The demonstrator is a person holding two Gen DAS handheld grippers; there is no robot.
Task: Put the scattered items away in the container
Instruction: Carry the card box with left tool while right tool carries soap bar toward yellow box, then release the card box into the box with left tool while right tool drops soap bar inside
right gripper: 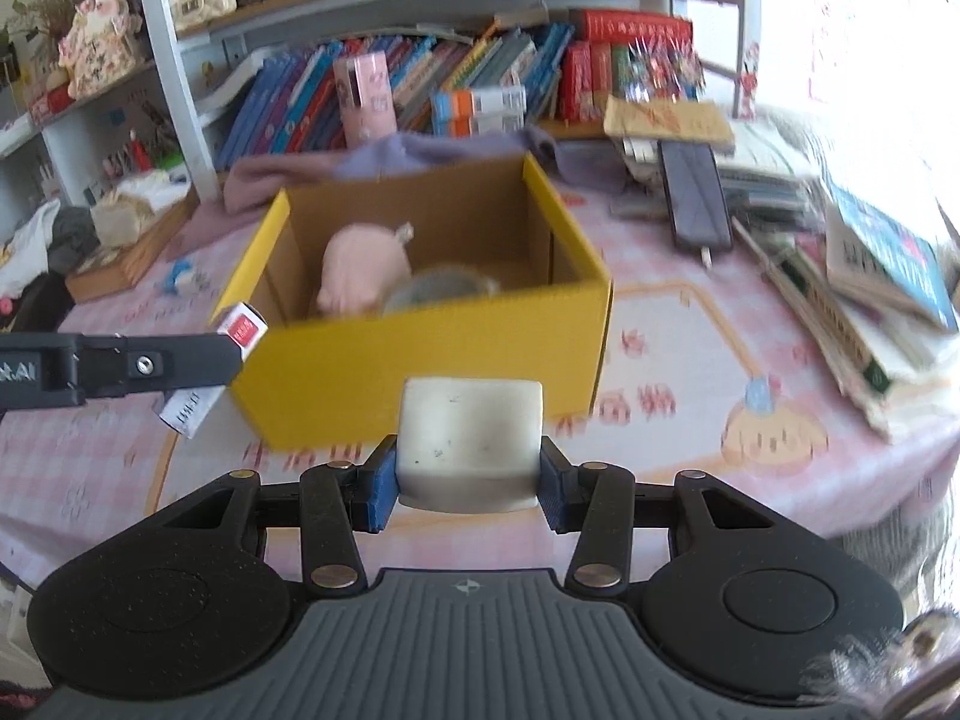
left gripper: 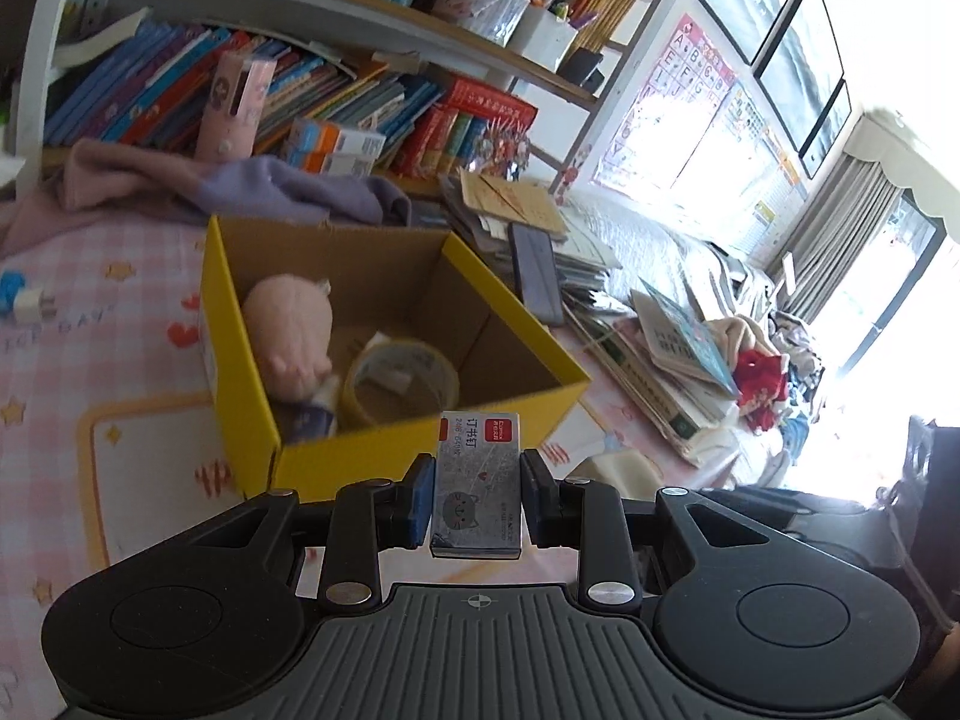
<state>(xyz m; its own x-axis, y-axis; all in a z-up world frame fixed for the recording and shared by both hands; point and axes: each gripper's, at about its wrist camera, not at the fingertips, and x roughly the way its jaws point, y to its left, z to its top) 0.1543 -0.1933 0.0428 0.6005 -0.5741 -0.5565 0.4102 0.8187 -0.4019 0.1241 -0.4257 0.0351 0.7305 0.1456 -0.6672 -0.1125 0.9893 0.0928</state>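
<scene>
Yellow box (right gripper: 420,360): we carry the staple box (left gripper: 477,480), clamped by the left gripper (left gripper: 477,495), and the white eraser (right gripper: 470,441), clamped by the right gripper (right gripper: 470,480), clear over its near wall before releasing.

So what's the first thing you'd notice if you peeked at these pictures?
The bright yellow box in the middle of the pink table, with a pink plush toy and a tape roll inside. Just in front of it, the left gripper holds a small staples box, and the right gripper holds a white block.
</scene>
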